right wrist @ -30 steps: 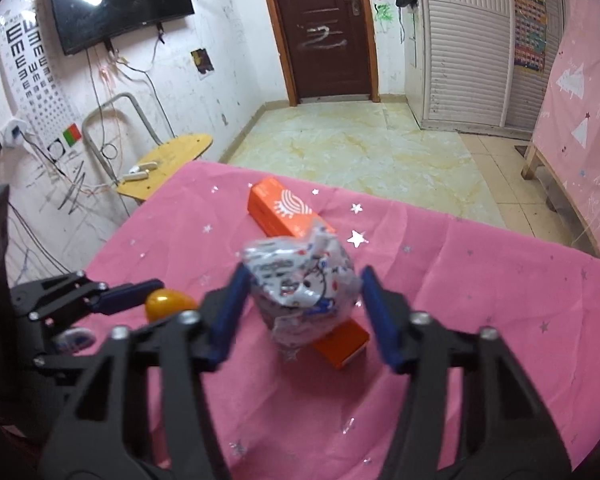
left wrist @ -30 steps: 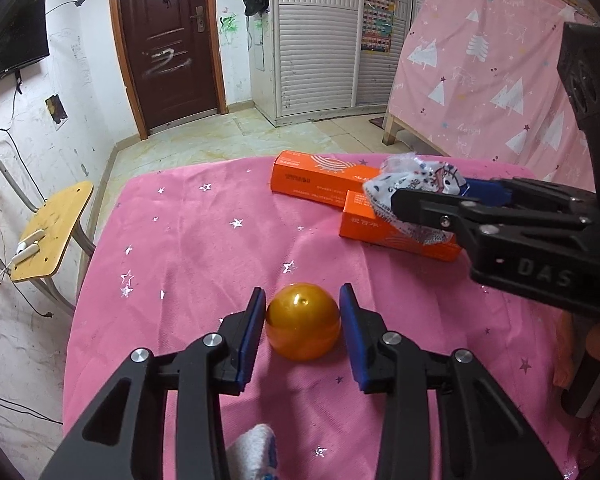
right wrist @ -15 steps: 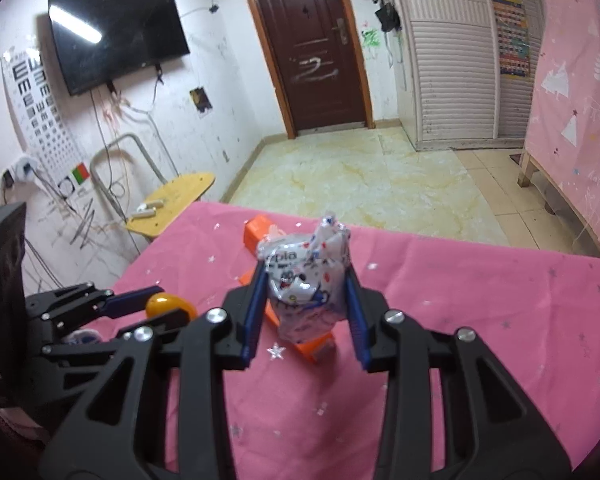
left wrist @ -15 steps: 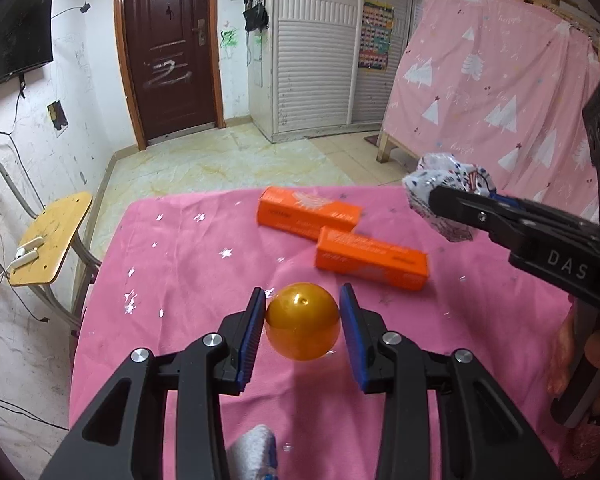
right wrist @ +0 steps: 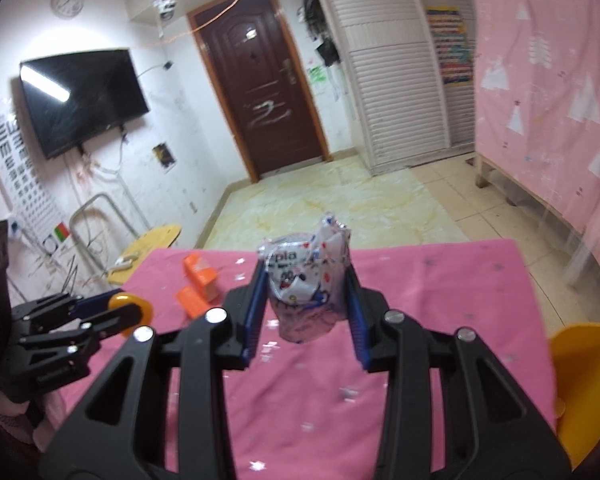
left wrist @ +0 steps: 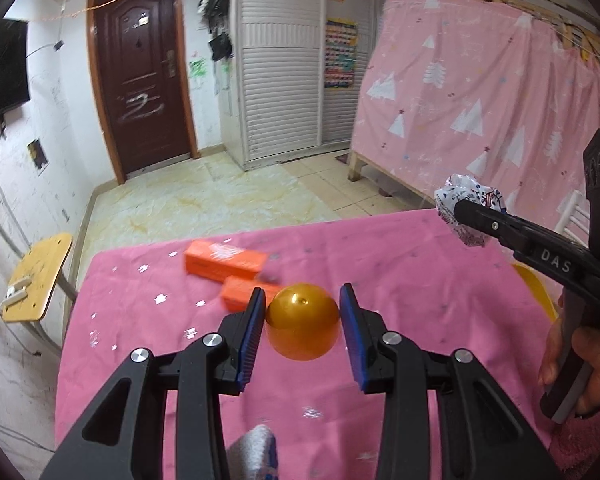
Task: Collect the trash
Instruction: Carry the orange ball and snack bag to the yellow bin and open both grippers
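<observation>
Two loads airborne over pink table (left wrist: 400, 248): left gripper (left wrist: 302, 320) pinching smooth orange ball (left wrist: 302, 322) on narrow contact, may squirt out; right gripper (right wrist: 305, 307) clamping crumpled wrapper (right wrist: 306, 288), could slip before yellow bin (right wrist: 584, 380).

– Where did my left camera look from?
– From just behind my left gripper (left wrist: 302, 320), angled down over the pink table (left wrist: 400, 248); the door (left wrist: 140, 80) stood far ahead.
– And my right?
– Behind my right gripper (right wrist: 306, 300), likewise; both shared the table, the orange boxes (right wrist: 198, 284), that door.
</observation>
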The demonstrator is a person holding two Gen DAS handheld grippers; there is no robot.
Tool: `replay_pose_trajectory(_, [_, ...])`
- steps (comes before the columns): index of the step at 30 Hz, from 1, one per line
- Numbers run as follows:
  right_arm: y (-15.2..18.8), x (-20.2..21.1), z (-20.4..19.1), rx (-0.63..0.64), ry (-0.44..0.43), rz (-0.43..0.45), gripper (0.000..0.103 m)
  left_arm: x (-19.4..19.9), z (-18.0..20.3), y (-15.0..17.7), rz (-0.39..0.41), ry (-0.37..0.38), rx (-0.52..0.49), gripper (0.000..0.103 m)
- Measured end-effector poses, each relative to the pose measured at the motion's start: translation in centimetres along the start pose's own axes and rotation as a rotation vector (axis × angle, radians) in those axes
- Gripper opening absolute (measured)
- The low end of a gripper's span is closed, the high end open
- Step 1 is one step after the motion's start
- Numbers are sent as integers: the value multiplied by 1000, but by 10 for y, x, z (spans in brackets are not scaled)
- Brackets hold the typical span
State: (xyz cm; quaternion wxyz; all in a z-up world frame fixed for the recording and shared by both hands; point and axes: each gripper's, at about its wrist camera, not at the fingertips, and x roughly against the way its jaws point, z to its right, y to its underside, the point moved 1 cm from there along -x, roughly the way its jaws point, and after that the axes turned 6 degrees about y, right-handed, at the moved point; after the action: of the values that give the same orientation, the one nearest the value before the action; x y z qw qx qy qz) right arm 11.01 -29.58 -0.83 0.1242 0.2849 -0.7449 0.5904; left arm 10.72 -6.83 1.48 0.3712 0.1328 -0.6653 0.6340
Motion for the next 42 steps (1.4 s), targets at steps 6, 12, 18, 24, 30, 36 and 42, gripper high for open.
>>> replay_pose_trajectory(6, [5, 22, 49, -65, 59, 40, 36, -2, 45, -8, 8, 38, -64, 30])
replay_pose_trajectory(12, [12, 47, 103, -125, 147, 75, 36, -10, 89, -16, 8, 80, -118, 30])
replay_pose_trajectory(18, [23, 70, 154, -161, 265, 92, 36, -21, 128, -20, -4, 125, -156, 30])
replay_pose_trajectory(24, [44, 74, 199, -189, 361, 55, 36, -31, 167, -23, -26, 179, -194, 30])
replay_pose_trajectory(30, [63, 71, 230, -225, 416, 25, 59, -43, 207, -26, -45, 230, -229, 30])
replay_pose_trajectory(36, [70, 89, 255, -301, 412, 73, 60, -65, 249, -32, -91, 285, -230, 30])
replay_pose_trajectory(42, [69, 114, 278, -379, 410, 141, 68, -99, 291, -33, -159, 374, -188, 30])
